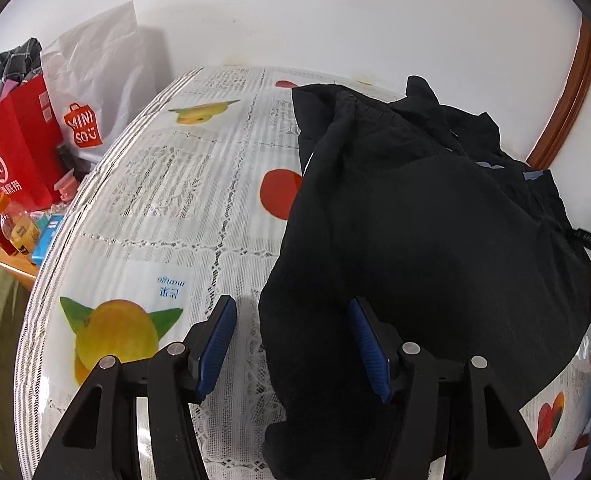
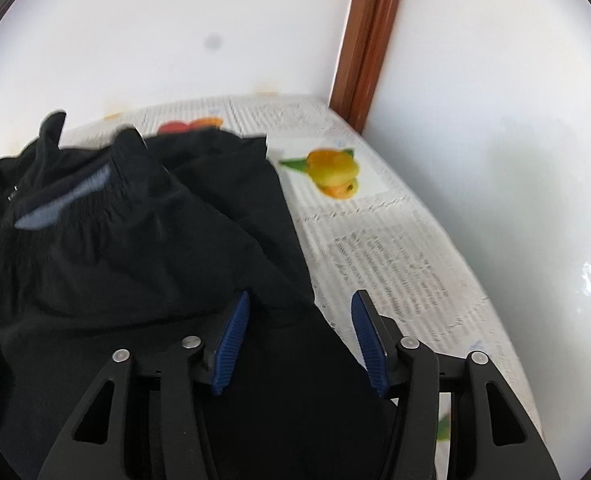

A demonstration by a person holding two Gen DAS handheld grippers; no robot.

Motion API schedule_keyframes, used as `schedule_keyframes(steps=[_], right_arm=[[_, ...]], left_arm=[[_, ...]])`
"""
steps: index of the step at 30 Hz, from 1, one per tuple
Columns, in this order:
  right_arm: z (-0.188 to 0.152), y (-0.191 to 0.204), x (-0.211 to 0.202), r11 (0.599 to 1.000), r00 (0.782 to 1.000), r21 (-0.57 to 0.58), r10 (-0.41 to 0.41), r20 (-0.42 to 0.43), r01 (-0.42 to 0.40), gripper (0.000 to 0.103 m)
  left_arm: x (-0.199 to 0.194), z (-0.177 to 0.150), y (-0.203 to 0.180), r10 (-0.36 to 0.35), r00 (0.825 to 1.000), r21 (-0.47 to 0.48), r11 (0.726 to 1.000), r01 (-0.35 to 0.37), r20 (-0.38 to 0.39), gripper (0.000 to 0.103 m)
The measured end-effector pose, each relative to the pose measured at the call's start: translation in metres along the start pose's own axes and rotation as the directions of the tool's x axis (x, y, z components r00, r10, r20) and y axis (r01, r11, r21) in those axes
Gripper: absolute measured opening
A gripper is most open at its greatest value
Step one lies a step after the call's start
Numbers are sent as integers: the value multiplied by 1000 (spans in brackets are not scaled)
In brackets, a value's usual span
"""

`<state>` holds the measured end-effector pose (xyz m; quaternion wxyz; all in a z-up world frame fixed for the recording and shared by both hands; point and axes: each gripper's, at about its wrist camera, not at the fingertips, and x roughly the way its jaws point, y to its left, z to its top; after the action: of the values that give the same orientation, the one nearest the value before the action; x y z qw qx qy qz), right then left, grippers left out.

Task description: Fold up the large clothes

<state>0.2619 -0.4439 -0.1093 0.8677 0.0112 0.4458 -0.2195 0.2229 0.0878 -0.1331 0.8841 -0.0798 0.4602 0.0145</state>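
A large black garment (image 1: 415, 220) lies crumpled on the fruit-print tablecloth (image 1: 167, 184), with light blue trim near its top. My left gripper (image 1: 291, 316) is open, its blue pads straddling the garment's left near edge, holding nothing. In the right wrist view the same garment (image 2: 135, 248) fills the left and centre. My right gripper (image 2: 301, 310) is open over the garment's right edge, where black cloth meets the tablecloth (image 2: 395, 248).
A red paper bag (image 1: 19, 148) and a white Miniso bag (image 1: 95, 92) stand left of the table, with bottles and boxes (image 1: 19, 228) below. White walls lie behind. A brown wooden door frame (image 2: 369, 36) rises at the table's far right corner.
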Motion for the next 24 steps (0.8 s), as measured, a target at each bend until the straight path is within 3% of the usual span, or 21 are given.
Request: schedule_keyframes(steps=[3, 6, 9, 13, 16, 20, 24], right_arm=[[-1, 22, -33, 996, 995, -37, 88, 50, -86, 51], [-4, 75, -63, 966, 975, -177, 206, 81, -190, 51], [-4, 114, -72, 932, 962, -290, 256, 95, -219, 51], [-2, 146, -41, 906, 957, -318, 288, -18, -279, 50], [-4, 156, -17, 912, 981, -365, 195, -17, -188, 48], [14, 136, -9, 961, 997, -271, 63, 36, -51, 48], [23, 119, 5, 969, 998, -240, 58, 4, -56, 48]], left_arm=[[-5, 0, 2, 1, 1000, 4, 1000, -2, 14, 57], [-12, 0, 3, -11, 999, 7, 1000, 10, 32, 57], [-16, 1, 4, -8, 999, 14, 1000, 7, 40, 57], [-14, 9, 4, -8, 999, 15, 1000, 8, 41, 57], [-5, 13, 3, 11, 1000, 17, 1000, -11, 15, 56], [3, 9, 3, 1, 1000, 22, 1000, -1, -9, 56], [1, 9, 4, -7, 1000, 15, 1000, 7, -7, 56]])
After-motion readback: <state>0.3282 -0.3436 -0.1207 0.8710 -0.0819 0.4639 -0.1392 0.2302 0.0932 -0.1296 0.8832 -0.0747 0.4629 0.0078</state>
